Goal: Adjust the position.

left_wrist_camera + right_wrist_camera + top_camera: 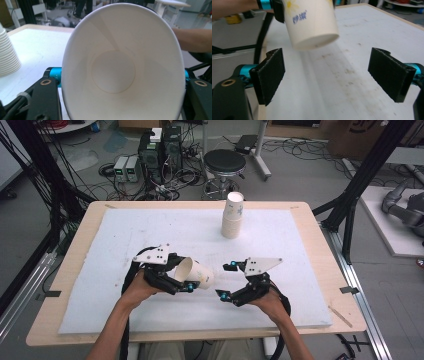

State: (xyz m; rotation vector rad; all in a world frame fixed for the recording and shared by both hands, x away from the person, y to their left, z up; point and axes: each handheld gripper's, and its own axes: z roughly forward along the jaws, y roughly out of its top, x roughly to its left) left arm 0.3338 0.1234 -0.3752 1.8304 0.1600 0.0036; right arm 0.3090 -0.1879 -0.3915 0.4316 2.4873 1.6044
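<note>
Progress looks about midway, by my judgement: a single white paper cup with a flower print [196, 273] is off the tall stack of white paper cups [232, 218] and lies sideways in the air above the white foam mat [125, 235], pinched at its sides by the left gripper [181, 280]. The right gripper [226, 280] waits just beside the cup's base with jaws wide apart and empty. What seems left is handing it over or setting it upright.
</note>
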